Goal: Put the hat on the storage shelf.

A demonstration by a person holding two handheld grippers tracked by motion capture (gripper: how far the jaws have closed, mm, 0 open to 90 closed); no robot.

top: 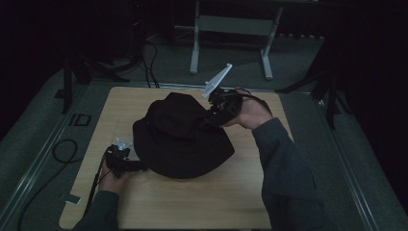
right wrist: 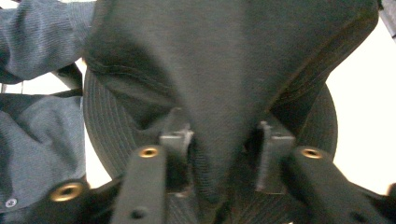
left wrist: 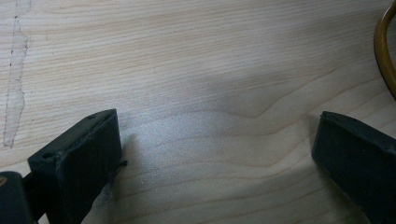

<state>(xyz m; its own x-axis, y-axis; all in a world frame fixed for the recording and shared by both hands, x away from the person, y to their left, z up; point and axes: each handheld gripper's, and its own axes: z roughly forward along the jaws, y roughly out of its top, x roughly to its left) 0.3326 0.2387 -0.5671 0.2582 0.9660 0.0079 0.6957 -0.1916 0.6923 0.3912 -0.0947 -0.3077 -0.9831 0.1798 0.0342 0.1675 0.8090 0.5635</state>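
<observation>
A black bucket hat (top: 178, 134) lies on the wooden table (top: 192, 202), crown up and brim spread. My right gripper (top: 211, 118) is at the crown's far right side. In the right gripper view (right wrist: 223, 140) a raised fold of the hat's crown (right wrist: 224, 60) runs between its two jaws, with thin dark gaps at the pads. My left gripper (top: 142, 167) lies low at the near left, beside the brim. In the left gripper view its jaws (left wrist: 217, 140) stand wide apart over bare wood, with nothing between them.
Cables (top: 62, 149) loop on the floor left of the table. A grey metal stand (top: 231, 29) is behind the table, and dark tripod legs (top: 332, 96) stand at the back right. A grey sleeve (right wrist: 32, 140) is at the left of the right gripper view.
</observation>
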